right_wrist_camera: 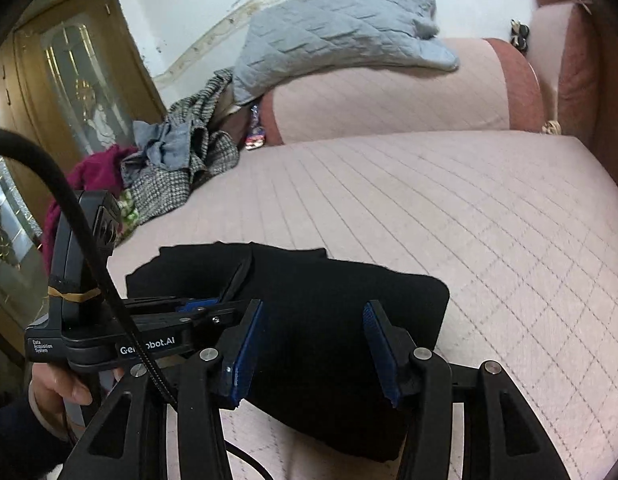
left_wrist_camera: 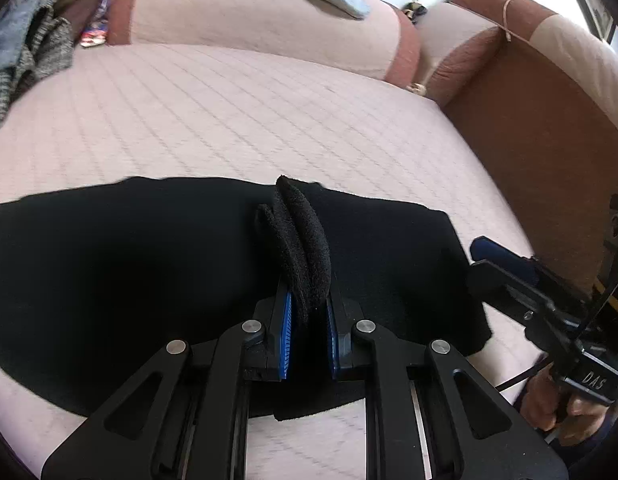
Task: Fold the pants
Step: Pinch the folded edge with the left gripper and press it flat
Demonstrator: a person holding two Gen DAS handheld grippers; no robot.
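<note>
The left gripper (left_wrist_camera: 299, 216) has its jaws pressed together on a raised fold of the black pants (left_wrist_camera: 109, 272), pinching the cloth up between its blue pads at the garment's far edge. The right gripper (right_wrist_camera: 313, 344) stands with its jaws spread, hovering over the pants' right part; the cloth lies under and between its fingers, and the pads do not press on it. The pants lie flat as a dark folded block on the near part of the sofa seat (right_wrist_camera: 429, 208), with a hand (right_wrist_camera: 57, 388) gripping each tool's handle at the near side.

Well apart, at the far left, is a heap of clothes (right_wrist_camera: 177, 164): grey tweed, pale blue cloth and something magenta. A grey quilted blanket (right_wrist_camera: 333, 32) is draped over the sofa's backrest (right_wrist_camera: 389, 96). Nothing lies between the grippers and the garment.

The seat is covered in pale pink quilted fabric. A brown armrest (left_wrist_camera: 549, 140) closes the right side. Behind are a white wall and, at left, a wooden door (right_wrist_camera: 69, 80) with glass panels.
</note>
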